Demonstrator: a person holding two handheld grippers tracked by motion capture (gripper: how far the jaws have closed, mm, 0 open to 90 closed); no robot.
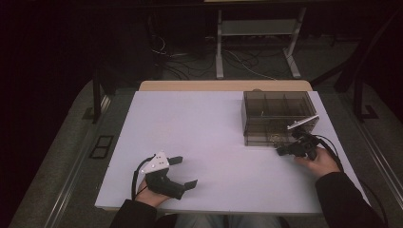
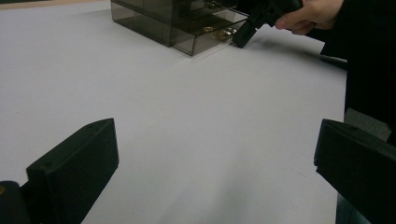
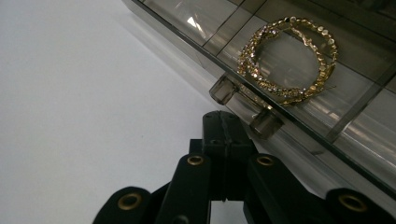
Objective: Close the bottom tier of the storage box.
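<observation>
In the high view, the white table (image 1: 204, 142) fills the frame's centre, a dim floor with cables and a metal stand (image 1: 256, 42) above; the smoky drawer box (image 1: 278, 116) sits upper right, the right claw (image 1: 281, 151) at its lower front edge; the left claw (image 1: 184, 171), lower left, is spread and empty. In the left gripper view, the box (image 2: 159, 21) lies at top centre. In the right gripper view, the right claw (image 3: 225, 126) is pressed together just below the drawer handle (image 3: 245, 105); gold bracelets (image 3: 287, 60) lie in the drawer, upper right.

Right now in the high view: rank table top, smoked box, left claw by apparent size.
1. White table top, by far the largest.
2. Smoked box, at the far right of the table.
3. Left claw, smallest, though it sits nearer the camera, which flatters it.
</observation>
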